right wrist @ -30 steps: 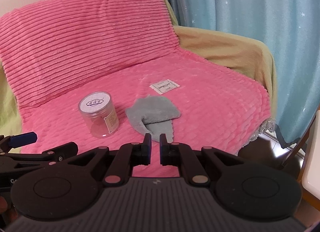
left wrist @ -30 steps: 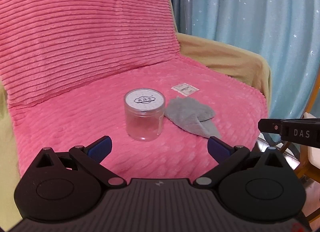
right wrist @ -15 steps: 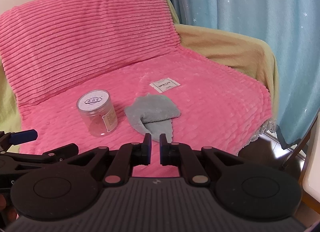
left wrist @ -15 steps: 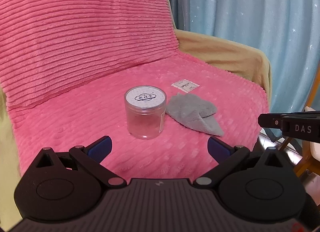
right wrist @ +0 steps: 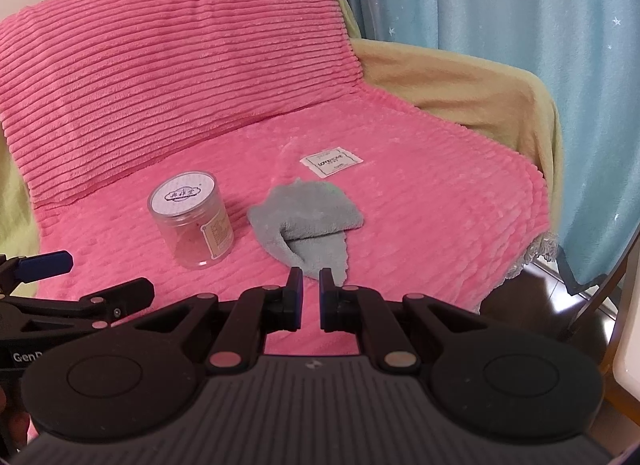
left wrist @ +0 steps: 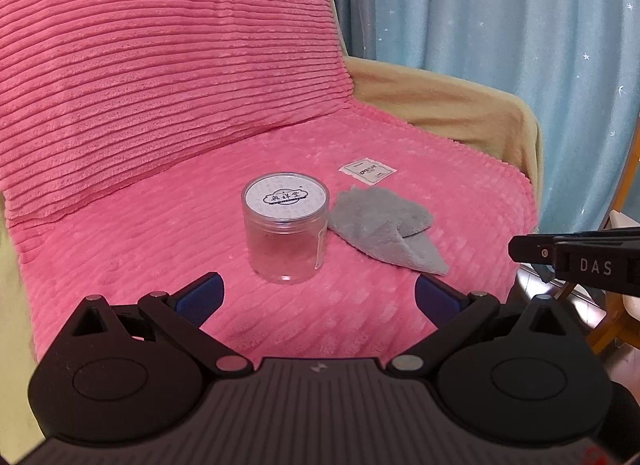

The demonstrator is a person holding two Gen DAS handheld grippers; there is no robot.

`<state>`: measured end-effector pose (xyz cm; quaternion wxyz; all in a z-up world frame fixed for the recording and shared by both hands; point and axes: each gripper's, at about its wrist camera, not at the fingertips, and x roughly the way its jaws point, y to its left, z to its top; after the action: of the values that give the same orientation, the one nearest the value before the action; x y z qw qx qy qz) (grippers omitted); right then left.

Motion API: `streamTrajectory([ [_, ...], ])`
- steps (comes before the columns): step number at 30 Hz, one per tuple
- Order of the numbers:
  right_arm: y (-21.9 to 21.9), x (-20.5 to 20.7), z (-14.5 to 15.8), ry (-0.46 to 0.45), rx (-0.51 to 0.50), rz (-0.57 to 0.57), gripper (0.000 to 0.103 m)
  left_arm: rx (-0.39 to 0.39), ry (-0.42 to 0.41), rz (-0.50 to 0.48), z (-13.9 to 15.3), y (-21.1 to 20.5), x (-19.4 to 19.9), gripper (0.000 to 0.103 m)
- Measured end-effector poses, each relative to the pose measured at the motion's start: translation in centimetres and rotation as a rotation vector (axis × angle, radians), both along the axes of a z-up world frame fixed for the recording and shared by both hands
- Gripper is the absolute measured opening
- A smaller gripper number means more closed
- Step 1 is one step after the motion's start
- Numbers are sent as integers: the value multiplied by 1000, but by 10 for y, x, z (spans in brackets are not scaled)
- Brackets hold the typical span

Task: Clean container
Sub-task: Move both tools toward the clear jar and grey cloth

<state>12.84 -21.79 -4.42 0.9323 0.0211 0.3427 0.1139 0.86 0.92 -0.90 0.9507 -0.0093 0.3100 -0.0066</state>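
A clear plastic jar with a white printed lid stands upright on the pink blanket. A crumpled grey cloth lies just to its right. My left gripper is open, held short of the jar with nothing between its blue pads. In the right wrist view the jar is at the left and the grey cloth lies straight ahead. My right gripper is shut with only a narrow slit, holds nothing, and its tips hover by the cloth's near edge.
A small white printed sachet lies on the blanket behind the cloth. The pink blanket covers a beige sofa with an armrest at the right. Blue star-patterned curtains hang behind. The blanket's front edge drops to a dark floor.
Both views have drifted only slightly nearer the jar and cloth. Neither gripper has changed its state, and the jar and cloth have not moved.
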Motion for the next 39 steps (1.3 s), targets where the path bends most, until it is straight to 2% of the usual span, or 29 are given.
streamTrajectory([
  [13,8,12,-14,24,-13,11,4,-36,-1,7,-9,14,7,102],
  [32,7,11,-17,28,11,26,4,-38,20,7,-18,11,12,102],
  [39,10,17,-22,9,8,78,4,-35,6,-5,-18,10,11,102],
])
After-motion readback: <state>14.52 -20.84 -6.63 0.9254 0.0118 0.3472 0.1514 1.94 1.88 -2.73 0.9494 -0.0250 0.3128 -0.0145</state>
